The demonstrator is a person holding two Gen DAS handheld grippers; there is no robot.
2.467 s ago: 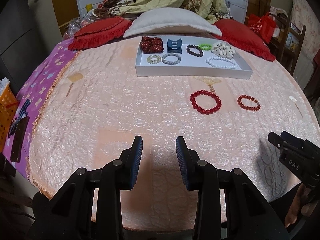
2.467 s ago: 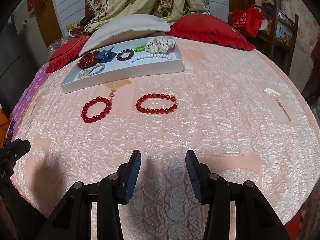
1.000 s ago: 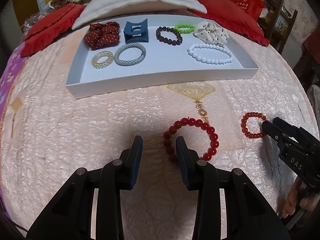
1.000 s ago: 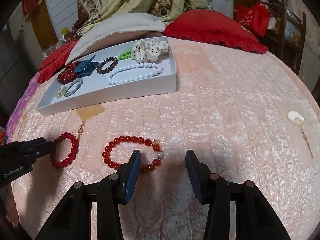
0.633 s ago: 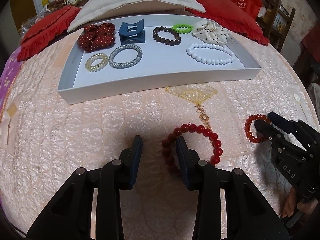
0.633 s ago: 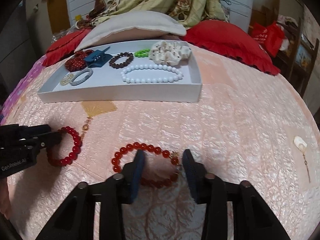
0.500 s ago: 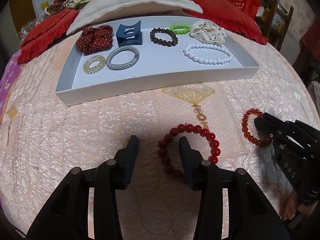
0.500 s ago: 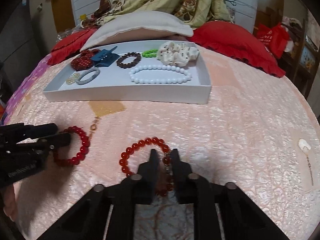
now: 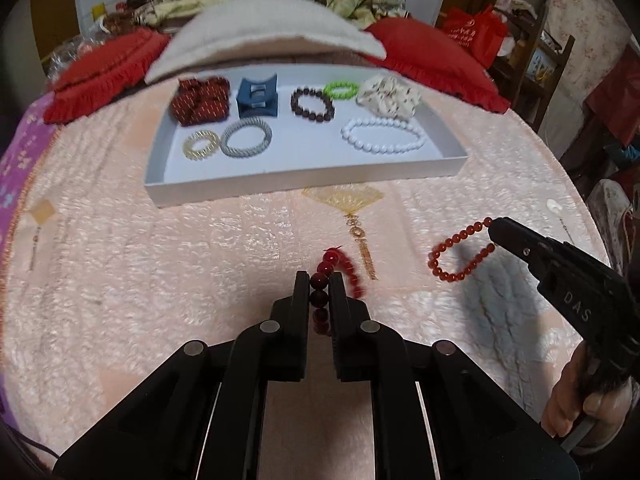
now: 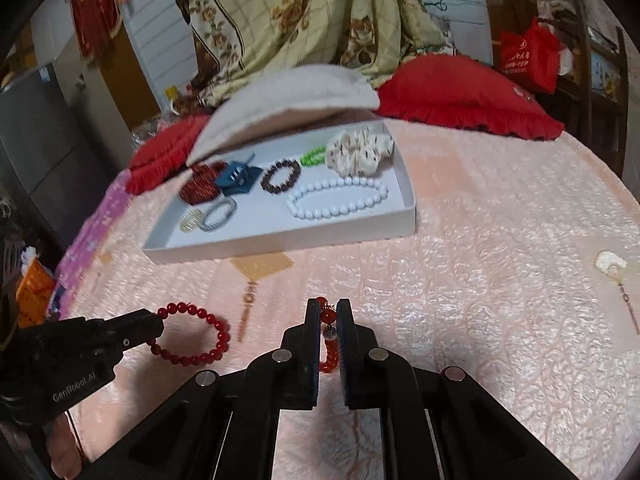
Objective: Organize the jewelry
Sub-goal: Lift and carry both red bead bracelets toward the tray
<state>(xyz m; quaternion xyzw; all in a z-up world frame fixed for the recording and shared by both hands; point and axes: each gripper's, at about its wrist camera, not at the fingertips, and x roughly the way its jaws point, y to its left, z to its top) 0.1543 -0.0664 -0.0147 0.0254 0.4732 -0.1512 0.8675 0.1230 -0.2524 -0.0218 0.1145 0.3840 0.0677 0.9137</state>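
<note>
My left gripper [image 9: 319, 282] is shut on a dark red bead bracelet [image 9: 334, 276] and holds it just above the pink bedspread; it also shows in the right wrist view [image 10: 192, 336]. My right gripper [image 10: 328, 312] is shut on an orange-red bead bracelet [image 10: 327, 338], which hangs from its tips in the left wrist view [image 9: 460, 254]. The white tray [image 9: 280, 178] lies further back on the bed with several bracelets, scrunchies and a blue clip in it.
A cream pillow [image 9: 264, 36] and red cushions [image 9: 436, 58] lie behind the tray. Embroidered fan motifs [image 9: 344, 198] mark the bedspread. A white pendant motif [image 10: 610, 264] sits at the right. A chair and red bag [image 10: 528, 56] stand beyond the bed.
Both grippers have closed on their bracelets and lifted them off the bedspread. The tray looks farther away than half a second ago.
</note>
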